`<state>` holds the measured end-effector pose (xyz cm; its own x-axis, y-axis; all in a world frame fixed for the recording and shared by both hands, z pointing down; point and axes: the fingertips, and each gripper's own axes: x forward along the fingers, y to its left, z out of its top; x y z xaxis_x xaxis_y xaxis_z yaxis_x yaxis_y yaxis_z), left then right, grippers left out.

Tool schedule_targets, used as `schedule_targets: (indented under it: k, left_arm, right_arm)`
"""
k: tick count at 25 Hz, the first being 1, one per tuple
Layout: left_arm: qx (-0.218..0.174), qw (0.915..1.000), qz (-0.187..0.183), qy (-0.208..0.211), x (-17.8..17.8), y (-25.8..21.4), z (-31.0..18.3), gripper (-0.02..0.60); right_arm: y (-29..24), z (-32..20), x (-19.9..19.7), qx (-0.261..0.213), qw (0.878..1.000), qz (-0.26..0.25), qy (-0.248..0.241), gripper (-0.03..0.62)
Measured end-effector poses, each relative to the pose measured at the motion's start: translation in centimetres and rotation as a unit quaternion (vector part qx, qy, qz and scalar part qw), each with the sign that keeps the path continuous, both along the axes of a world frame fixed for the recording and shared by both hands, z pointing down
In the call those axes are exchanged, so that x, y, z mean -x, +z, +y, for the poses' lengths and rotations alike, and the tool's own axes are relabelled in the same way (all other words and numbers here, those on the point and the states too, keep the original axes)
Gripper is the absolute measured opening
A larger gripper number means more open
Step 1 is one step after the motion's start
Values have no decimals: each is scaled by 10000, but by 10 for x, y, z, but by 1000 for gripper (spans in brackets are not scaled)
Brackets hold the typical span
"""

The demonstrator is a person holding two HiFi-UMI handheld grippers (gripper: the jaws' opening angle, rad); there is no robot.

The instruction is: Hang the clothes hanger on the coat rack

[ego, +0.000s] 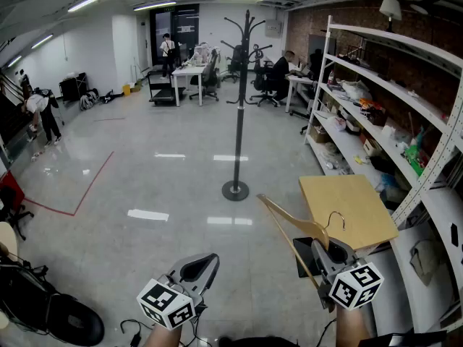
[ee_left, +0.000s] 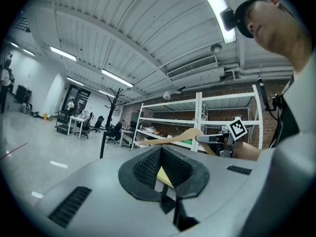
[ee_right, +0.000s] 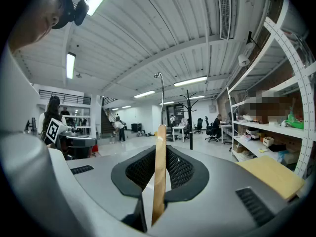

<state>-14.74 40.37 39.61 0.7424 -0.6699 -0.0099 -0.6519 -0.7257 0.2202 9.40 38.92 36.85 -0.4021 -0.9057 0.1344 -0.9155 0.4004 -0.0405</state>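
The black coat rack stands on the grey floor ahead of me, its round base well beyond both grippers. It also shows far off as the coat rack and the coat rack. My right gripper is shut on the wooden clothes hanger, whose arm points up and left and whose wire hook curls above the jaws. In the right gripper view the hanger stands on edge between the jaws of the right gripper. My left gripper is low at the left, shut and holding nothing.
A light wooden tabletop lies just right of the hanger. Tall white shelving full of items runs along the right wall. Black bags sit at the lower left. Desks, chairs and people are at the far end of the room.
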Motion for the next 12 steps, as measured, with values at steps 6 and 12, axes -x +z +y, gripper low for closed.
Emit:
schedule_targets:
  k: [6,12]
  left_arm:
    - [60,10000,-17,34,7,6,-24,-2]
    - [86,10000,14,-5,-4,3,-61,-1]
  right_arm:
    - [4,-19,13,55,10000,-15,-14,57]
    - [6,-56,10,11,9998,119,-154,57]
